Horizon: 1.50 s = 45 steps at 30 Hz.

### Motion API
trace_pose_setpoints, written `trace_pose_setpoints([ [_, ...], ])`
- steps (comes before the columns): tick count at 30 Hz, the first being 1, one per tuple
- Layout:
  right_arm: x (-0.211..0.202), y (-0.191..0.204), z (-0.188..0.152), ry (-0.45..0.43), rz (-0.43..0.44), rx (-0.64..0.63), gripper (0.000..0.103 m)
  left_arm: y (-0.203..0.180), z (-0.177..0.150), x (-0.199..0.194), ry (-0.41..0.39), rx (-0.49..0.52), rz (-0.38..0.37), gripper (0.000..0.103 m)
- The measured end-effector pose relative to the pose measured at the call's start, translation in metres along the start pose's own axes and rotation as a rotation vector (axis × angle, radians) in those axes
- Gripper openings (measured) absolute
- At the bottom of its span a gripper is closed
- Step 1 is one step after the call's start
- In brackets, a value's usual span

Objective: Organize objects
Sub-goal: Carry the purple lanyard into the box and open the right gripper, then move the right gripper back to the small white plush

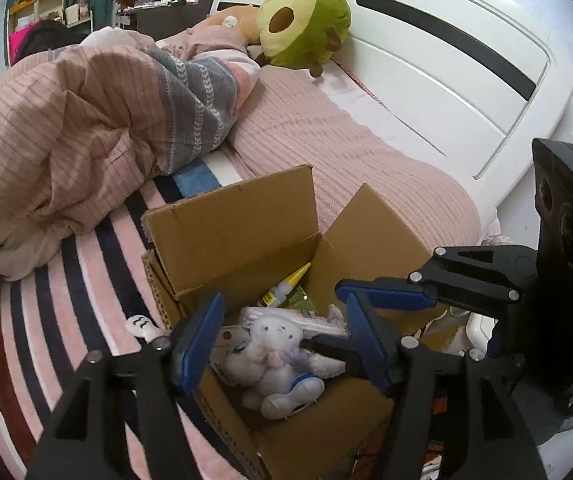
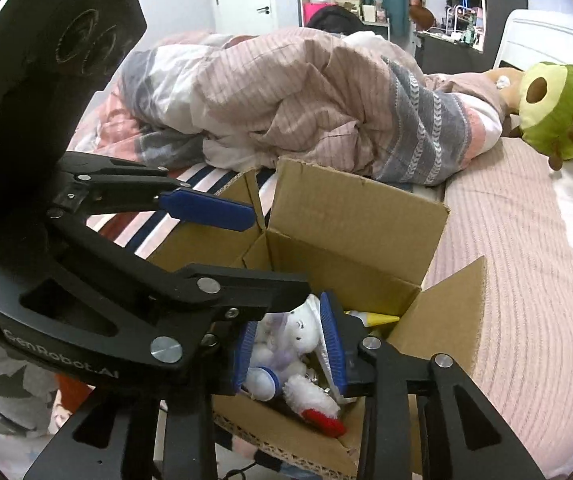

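2 grippers of mine, left (image 1: 282, 336) and right (image 2: 290, 344), hang released, straddling the white plush bunny (image 1: 274, 360) inside the cardboard box (image 1: 230, 220).

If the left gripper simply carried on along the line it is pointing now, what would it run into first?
Most likely the white plush bunny lying in the open cardboard box; it sits straight ahead between the left gripper fingers. Depth is hard to judge, so the gap is unclear.
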State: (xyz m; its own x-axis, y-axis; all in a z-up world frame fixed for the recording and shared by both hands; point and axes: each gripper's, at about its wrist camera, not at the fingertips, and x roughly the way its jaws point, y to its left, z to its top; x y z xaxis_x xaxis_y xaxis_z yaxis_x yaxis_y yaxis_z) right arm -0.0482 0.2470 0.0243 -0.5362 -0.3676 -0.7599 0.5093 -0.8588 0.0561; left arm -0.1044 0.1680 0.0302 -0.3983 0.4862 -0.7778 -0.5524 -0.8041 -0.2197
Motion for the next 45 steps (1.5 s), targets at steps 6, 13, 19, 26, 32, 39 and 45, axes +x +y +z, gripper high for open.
trace_pose_setpoints([
  [6,-0.005,0.004,-0.001,-0.002,-0.016,-0.007,0.027,-0.002,-0.004,-0.017,-0.020,0.017,0.020,0.074],
  [13,-0.011,0.021,0.006,-0.043,0.007,-0.008,0.040,0.015,-0.018,-0.056,-0.079,0.028,0.050,0.078],
  [19,-0.001,0.077,0.027,-0.101,0.072,-0.076,0.044,0.069,-0.048,-0.108,-0.167,-0.034,0.107,0.081],
  [26,0.064,0.162,0.040,-0.051,0.209,-0.128,0.044,0.140,-0.102,-0.137,-0.213,-0.150,0.181,0.081],
  [32,0.139,0.179,0.024,0.022,0.176,0.013,0.044,0.177,-0.136,-0.124,-0.195,-0.187,0.230,0.081],
  [39,0.197,0.131,0.017,0.038,-0.255,0.127,0.045,0.204,-0.139,-0.105,-0.189,-0.179,0.192,0.081],
  [45,0.237,0.116,0.027,0.079,-0.429,0.111,0.053,0.212,-0.147,-0.101,-0.179,-0.191,0.172,0.081],
])
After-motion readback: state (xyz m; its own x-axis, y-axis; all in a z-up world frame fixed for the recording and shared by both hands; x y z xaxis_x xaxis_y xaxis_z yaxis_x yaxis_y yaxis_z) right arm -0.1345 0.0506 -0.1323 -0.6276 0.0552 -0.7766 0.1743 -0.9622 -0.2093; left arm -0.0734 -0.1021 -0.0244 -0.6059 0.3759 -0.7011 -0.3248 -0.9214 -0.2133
